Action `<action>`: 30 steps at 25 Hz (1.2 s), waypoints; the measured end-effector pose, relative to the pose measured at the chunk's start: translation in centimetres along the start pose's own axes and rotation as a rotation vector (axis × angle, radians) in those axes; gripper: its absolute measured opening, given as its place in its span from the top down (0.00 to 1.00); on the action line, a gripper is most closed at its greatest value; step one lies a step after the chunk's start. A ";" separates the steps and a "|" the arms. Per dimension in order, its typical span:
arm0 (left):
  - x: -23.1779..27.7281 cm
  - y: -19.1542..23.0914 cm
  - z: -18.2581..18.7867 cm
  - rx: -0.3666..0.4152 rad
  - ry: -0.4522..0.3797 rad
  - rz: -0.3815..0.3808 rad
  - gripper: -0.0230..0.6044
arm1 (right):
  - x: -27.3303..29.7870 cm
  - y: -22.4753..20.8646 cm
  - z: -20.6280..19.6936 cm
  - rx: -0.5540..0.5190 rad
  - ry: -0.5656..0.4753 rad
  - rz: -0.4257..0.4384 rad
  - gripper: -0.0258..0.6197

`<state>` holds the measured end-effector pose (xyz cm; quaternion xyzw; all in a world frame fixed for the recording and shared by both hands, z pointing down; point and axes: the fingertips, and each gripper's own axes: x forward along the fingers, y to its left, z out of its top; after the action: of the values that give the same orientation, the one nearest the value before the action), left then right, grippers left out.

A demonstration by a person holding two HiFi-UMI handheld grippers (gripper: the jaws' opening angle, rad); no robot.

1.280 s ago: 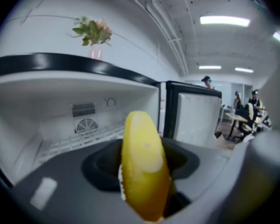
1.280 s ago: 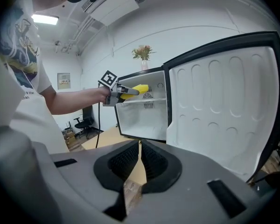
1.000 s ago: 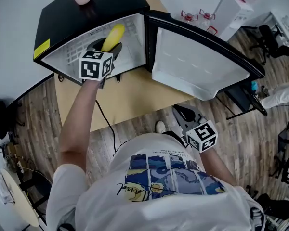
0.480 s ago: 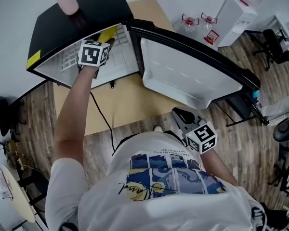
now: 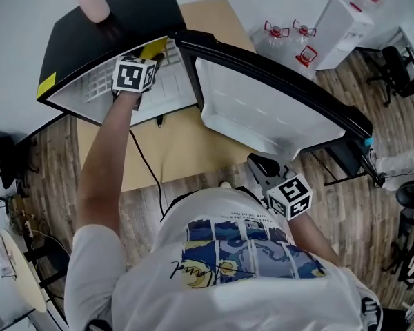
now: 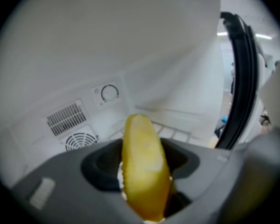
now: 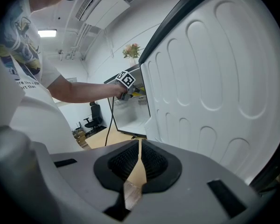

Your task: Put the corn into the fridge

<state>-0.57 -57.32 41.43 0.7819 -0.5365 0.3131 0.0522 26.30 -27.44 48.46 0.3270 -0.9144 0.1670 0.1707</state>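
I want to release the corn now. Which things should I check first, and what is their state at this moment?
1. Fridge door open: ok.
2. Corn gripped by the left gripper: ok, jaws closed on it.
3. Corn inside the fridge: ok, the vent on the back wall lies ahead.
4. Corn resting on the wire shelf: cannot tell.
5. Right gripper empty: ok, jaws together.

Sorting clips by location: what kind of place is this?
Probably an office or lab room: an office chair, large water jugs on the floor, and a mini fridge on a low wooden table.
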 end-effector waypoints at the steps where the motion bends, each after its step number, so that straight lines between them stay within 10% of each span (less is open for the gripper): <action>1: 0.0 0.0 0.0 -0.005 -0.003 0.002 0.55 | 0.0 -0.1 0.0 -0.001 -0.002 0.001 0.93; 30: -7.9 -0.5 -2.2 -0.024 -0.123 -0.029 0.51 | 2.7 6.3 -0.6 -0.010 0.018 0.015 0.92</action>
<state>-2.87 -49.80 39.05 0.8068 -0.5308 0.2573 0.0330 20.32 -24.08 48.90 0.3178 -0.9160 0.1665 0.1796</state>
